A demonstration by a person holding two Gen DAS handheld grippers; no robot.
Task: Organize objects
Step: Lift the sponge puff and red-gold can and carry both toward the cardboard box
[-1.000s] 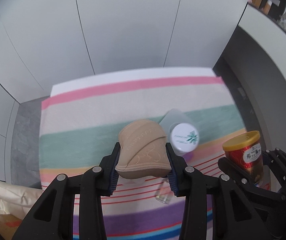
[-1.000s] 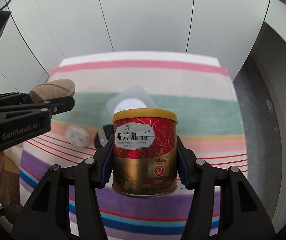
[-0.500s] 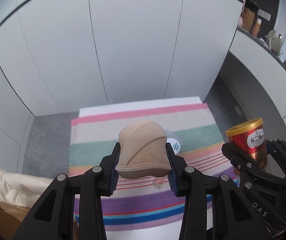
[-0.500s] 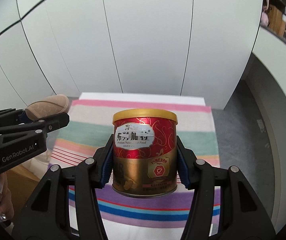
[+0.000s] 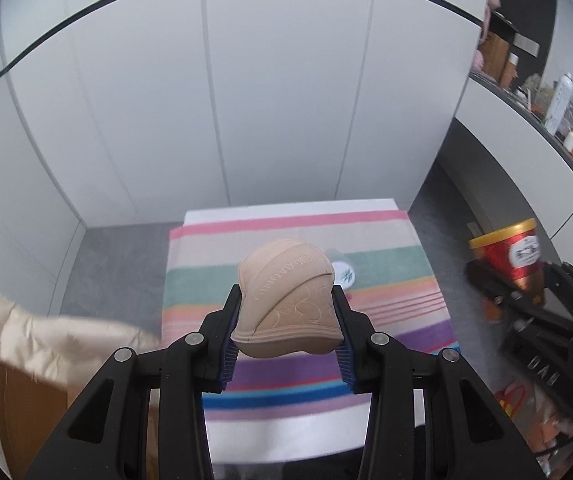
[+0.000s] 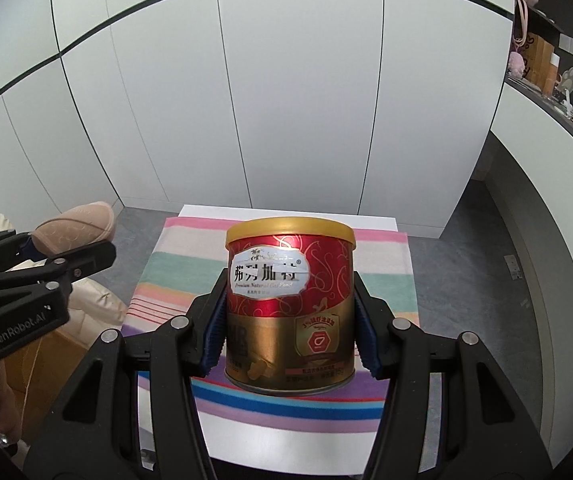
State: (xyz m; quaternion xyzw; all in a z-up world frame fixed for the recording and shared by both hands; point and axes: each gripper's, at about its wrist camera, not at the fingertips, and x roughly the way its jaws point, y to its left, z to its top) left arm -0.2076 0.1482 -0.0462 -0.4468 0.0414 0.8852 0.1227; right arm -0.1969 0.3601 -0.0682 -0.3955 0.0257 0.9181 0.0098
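In the left wrist view, the left gripper (image 5: 286,332) clenched a beige pad (image 5: 286,304) at frame centre, above the striped cloth (image 5: 386,264). In the right wrist view, the right gripper (image 6: 288,320) grasped a red-gold can (image 6: 289,304) at centre.

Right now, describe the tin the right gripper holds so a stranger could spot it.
Above the striped cloth, between the right gripper jaws, sits the tin. It is red over gold with a yellow lid, unlike the beige pad in the left gripper.
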